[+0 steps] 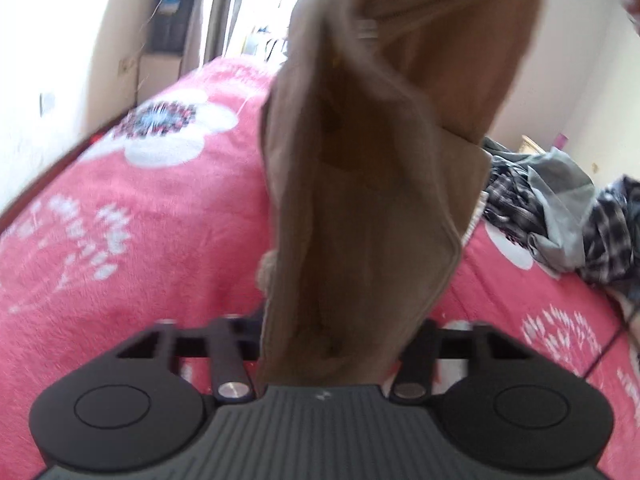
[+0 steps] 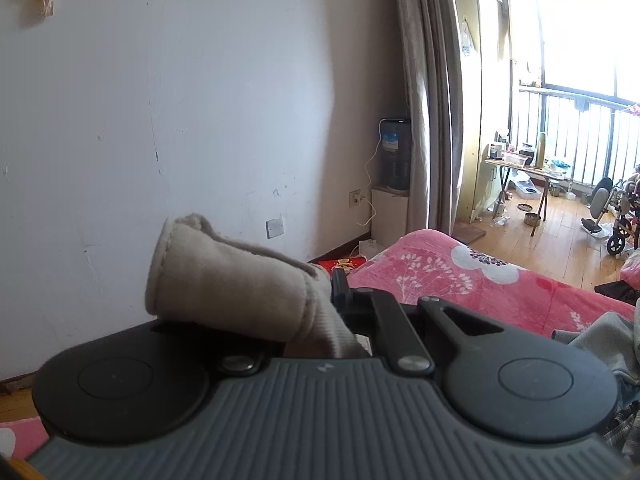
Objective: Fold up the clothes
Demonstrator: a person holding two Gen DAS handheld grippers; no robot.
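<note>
Left tool (image 1: 332,344) gripping tan garment (image 1: 360,200), hanging lengthwise

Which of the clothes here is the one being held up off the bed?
The beige garment, hanging above the pink bedspread from the left gripper. The plaid and grey clothes lie heaped on the bed, untouched.
</note>
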